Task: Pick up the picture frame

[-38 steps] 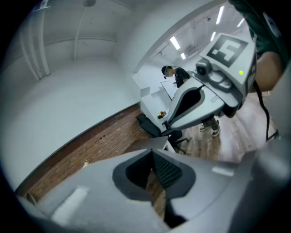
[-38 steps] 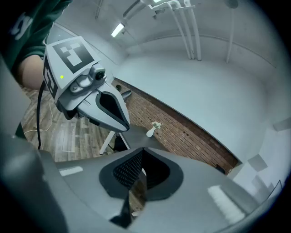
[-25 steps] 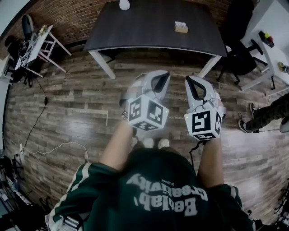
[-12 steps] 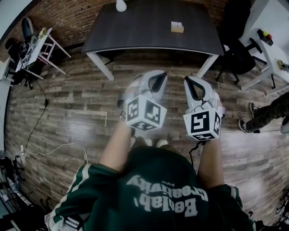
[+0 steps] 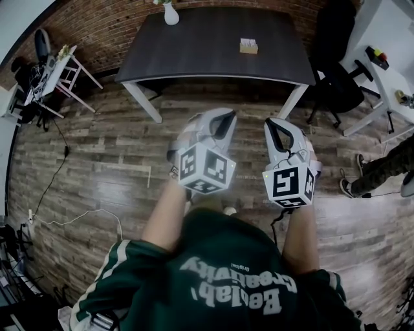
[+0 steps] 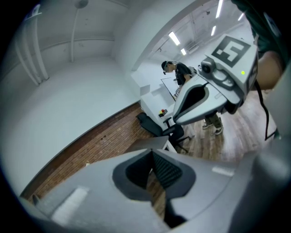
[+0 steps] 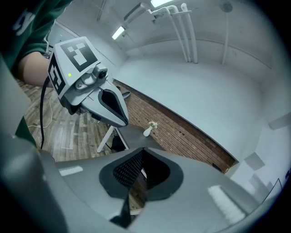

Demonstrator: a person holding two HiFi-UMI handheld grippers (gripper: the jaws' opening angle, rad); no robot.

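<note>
Nothing of the task is done yet. The picture frame [image 5: 248, 46] (a small tan thing, too small to make out in detail) stands on the dark worktop [image 5: 194, 45], right of its middle and well back from the near edge. It is untouched and well apart from both grippers.

The left gripper [image 5: 224, 117] and the right gripper [image 5: 275, 125] are held side by side over the wooden floor [image 5: 103, 149], short of the worktop and pointing toward it. In its own view the left gripper [image 6: 152, 154] has its jaws pressed together with nothing between them. The right gripper [image 7: 142, 152] is likewise closed and empty. So the whole job is left, as I judge it: close the gap to the worktop, part the jaws, take the frame and lift it.

There is plenty of room for the approach. The floor between the person and the worktop's near edge is open. On the worktop, the only other thing is a white vase [image 5: 171, 13] at the far left corner, well away from the frame. A black office chair [image 5: 336, 81] stands just beside the worktop's right end, and another person's legs [image 5: 378, 169] are off to the right. An approach from the front looks freer than one from that side.
</note>
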